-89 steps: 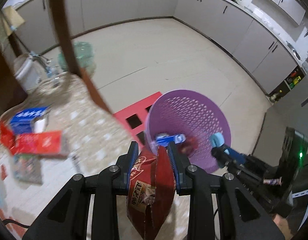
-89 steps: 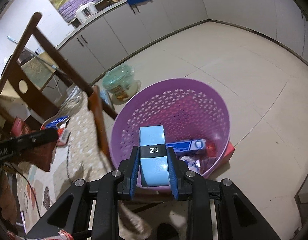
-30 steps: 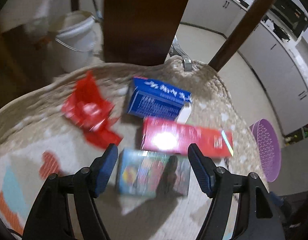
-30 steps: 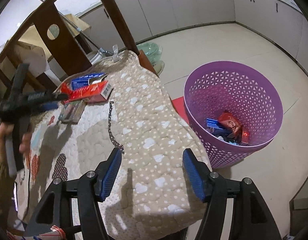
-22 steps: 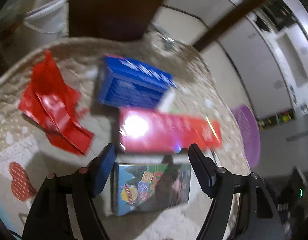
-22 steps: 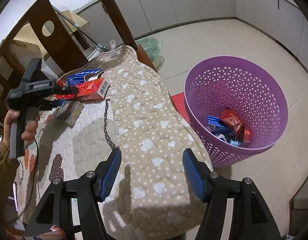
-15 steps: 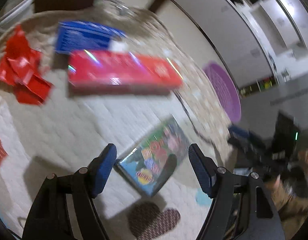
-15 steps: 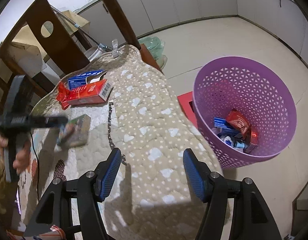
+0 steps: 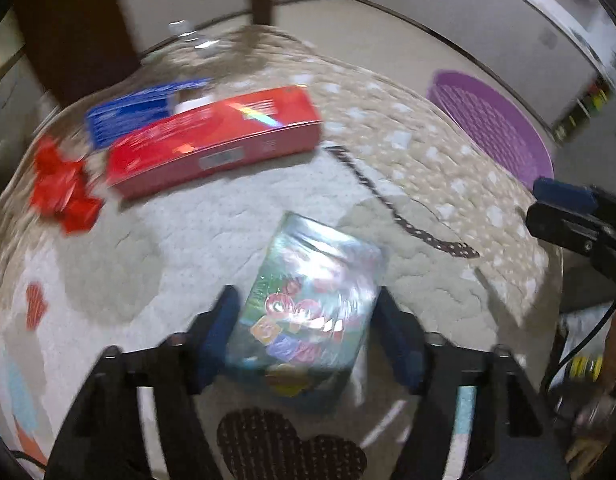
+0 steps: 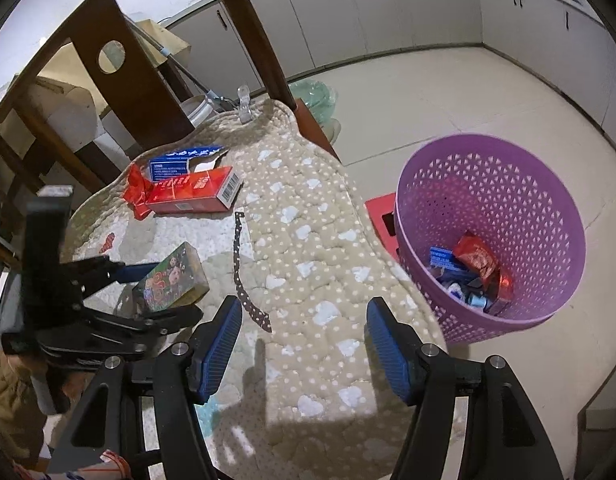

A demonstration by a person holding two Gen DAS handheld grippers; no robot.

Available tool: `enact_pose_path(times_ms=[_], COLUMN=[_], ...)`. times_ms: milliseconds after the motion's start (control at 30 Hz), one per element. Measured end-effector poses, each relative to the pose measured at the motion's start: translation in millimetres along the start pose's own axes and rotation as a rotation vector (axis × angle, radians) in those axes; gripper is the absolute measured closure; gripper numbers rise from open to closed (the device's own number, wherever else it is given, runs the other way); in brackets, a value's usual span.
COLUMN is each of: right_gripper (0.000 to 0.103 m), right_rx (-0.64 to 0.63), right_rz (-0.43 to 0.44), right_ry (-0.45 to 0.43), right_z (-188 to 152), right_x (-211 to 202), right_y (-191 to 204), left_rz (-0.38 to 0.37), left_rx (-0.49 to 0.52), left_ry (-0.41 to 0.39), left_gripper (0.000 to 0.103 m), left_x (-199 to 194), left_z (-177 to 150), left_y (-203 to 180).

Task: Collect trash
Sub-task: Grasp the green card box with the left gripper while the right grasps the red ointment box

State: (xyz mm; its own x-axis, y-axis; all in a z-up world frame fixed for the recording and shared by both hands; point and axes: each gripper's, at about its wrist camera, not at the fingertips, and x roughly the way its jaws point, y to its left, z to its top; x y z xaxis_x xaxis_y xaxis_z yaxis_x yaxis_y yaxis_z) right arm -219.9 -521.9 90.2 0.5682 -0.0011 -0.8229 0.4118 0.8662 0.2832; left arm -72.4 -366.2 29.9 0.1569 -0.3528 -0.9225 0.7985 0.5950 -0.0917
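Cartoon-printed box [image 9: 308, 300] sits on the quilted worktop [image 9: 188, 240] between my left gripper [image 9: 312, 336] jaws, which have just been closing across its flat sides; light, crushable card. Right gripper [image 10: 304, 344] hangs open, empty.

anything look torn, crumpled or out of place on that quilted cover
Yes. The blue box behind the red box has a ragged, torn-open top edge, and a crumpled red wrapper lies beside them. A dark dotted strip trails loose across the cover.
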Motion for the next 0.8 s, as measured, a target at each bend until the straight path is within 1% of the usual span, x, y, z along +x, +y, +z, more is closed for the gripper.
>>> enact_pose_path(times_ms=[100,200,267,400,500,567,667,733,800], right_gripper=[0.031,0.028,0.027,0.025,0.025,0.025,0.025,0.025,0.025], right_rx=[-0.051,-0.144,-0.210,-0.333,-0.398,-0.416,-0.408,-0.388,-0.370], right_rz=[0.005,0.023,0.036,0.051,0.052,0.067,0.085,0.109,0.149], right_ry=[0.004,0.014,0.013,0.004,0.021,0.061,0.118,0.166,0.209], right_z=[9.1,24.6,38.8,74.0,95.0,111.6,127.3,131.1,127.4], right_x=[1.1,10.4,20.8,52.4,80.3,104.0,131.9,146.0,150.8], right_y=[7.6,25.5,41.0,75.8,97.6,111.3,120.3,122.2,123.8], left_rz=[-0.007,0.059,0.069,0.083,0.070,0.072,0.064,0.061,0.059], left_rx=[-0.123,-0.194,-0.245,-0.355,-0.408,-0.439,-0.456,-0.471,-0.473], left_ry=[-0.006,-0.009,-0.007,0.000,0.008,0.010,-0.009,-0.022,-0.034], left_gripper=[0.049,0.049,0.049,0.049,0.049,0.049,0.049,0.049,0.048], left_x=[-17.1,-33.2,-45.0,-53.2,-50.5,-47.2,-47.2,-47.7,-46.6], left_z=[-17.6,-40.5,-55.3,-76.1,-87.6,-91.4,-90.3,-92.8,-93.1], left_y=[17.6,29.1,40.0,62.9,77.5,82.0,80.1,81.3,81.1])
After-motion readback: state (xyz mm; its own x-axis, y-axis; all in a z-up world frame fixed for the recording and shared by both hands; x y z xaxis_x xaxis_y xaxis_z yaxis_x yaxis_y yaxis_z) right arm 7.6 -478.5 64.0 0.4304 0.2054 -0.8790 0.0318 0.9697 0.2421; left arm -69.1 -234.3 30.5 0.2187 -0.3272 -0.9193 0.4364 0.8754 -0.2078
